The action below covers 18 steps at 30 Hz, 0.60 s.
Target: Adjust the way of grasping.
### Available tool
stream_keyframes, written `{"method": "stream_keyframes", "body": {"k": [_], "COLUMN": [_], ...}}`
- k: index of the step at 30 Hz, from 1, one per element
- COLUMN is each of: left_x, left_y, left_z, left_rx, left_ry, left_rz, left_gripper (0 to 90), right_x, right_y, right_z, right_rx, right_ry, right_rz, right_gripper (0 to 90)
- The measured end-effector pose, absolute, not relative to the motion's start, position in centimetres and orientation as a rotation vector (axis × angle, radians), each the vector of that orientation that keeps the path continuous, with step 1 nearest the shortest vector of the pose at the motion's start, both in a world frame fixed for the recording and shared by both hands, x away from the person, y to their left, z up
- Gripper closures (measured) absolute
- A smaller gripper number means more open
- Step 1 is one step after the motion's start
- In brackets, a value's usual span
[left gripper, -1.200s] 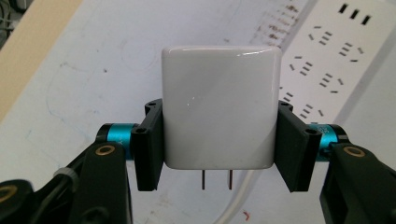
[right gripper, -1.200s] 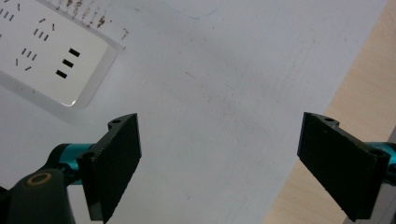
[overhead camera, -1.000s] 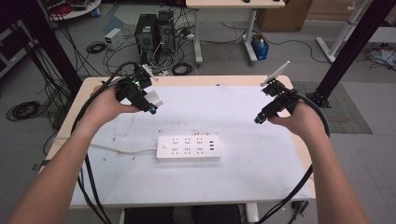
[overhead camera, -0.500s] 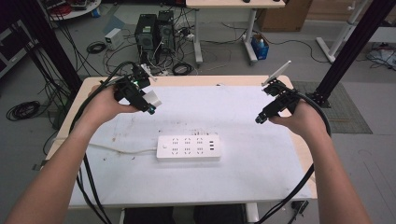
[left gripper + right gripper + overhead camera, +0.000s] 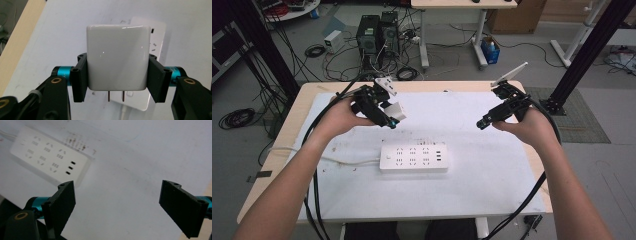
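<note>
High view: a person's two forearms enter from the bottom of the frame over a white table (image 5: 492, 190). Left of centre, the left gripper (image 5: 388, 119) is clamped on a white plug adapter (image 5: 397, 111), held in the air above the table. Just below the middle of the frame, a white power strip (image 5: 413, 158) lies flat on the table, its cord running off to the left. Right of centre, the right gripper (image 5: 482, 123) hangs with nothing in it, well apart from the strip.

Left gripper view: the plug adapter (image 5: 117, 56) sits at the centre of the frame, pressed on both sides by the black jaws. Its two metal prongs (image 5: 116, 95) point toward the bottom of the frame. Behind it, the power strip (image 5: 155, 53) shows at the right, not touching the adapter.

Right gripper view: the two black jaws stand wide apart at the lower left and lower right, with bare table between them. The power strip (image 5: 50, 157) lies in the upper left, all its sockets free.

Judged from this, the adapter is picked up and in transit; aligning its prongs with a socket and pushing it in are left to do.
</note>
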State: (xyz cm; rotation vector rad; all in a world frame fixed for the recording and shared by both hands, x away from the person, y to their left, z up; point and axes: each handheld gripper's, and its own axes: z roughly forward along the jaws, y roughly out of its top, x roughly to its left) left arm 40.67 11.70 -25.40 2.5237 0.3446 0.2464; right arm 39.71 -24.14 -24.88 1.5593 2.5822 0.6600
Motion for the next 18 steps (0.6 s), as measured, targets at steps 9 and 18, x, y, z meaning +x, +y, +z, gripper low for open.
{"method": "stream_keyframes", "body": {"k": [9,18], "left_x": [39.9,38.8], "left_y": [8.9,6.3], "left_z": [-25.6,-25.9], "left_rx": [2.418,2.378], "left_ry": [0.144,0.019], "left_rz": [0.160,0.198], "left_gripper": [42.6,42.6], "right_x": [39.4,39.6], "right_y": [-23.1,-21.6], "right_z": [-25.3,-26.0], "right_rx": [1.748,1.884], "right_ry": [2.639,2.654], "right_rz": [1.167,1.468], "right_gripper": [17.4,17.5]}}
